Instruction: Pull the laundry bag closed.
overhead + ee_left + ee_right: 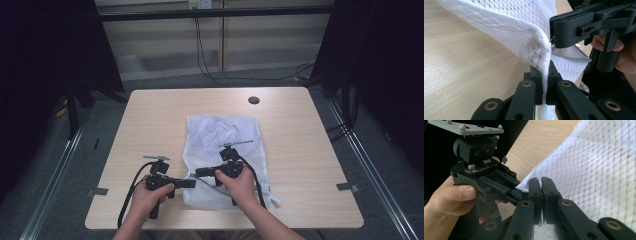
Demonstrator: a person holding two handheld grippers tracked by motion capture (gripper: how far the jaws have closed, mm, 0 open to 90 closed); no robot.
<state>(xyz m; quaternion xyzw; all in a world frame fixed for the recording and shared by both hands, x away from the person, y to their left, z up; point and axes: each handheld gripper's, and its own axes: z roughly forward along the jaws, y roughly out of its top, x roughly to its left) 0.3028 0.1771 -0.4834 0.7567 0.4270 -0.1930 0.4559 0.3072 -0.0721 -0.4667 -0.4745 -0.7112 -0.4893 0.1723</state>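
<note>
High view has a white mesh laundry bag (223, 150) lying flat on the light wood tabletop (150, 125), roughly in the middle and running toward the near edge. Both of the person's hands come in from the near side. The left hand (150, 197) holds the left hand-held gripper (191, 183) just off the bag's near-left corner, pointing right at it. The right hand (243, 182) is on top of the bag's near part, holding the right hand-held gripper (199, 172) pointing left, so the two tips meet at pretty much the same spot on the bag's left edge.

Left gripper view is the clear one: its two black jaws are pressed together with a fold of the mesh bag (524, 32) pinched between them, fabric lifted up off the wood into a little tent. Right next to it the right hand-held gripper (552, 42) comes in from the right side, its tip touching the same bunched edge, with a thin grey strip (571, 57) of the bag just under it.

Right gripper view shows the same deal from the other side: its jaws are together on the mesh edge (599, 170), with the left hand-held gripper (520, 192) butted up against them, grey plate (466, 128) on top.

A dark round hole (253, 100) sits at the far right of the tabletop, well apart from the bag.
</note>
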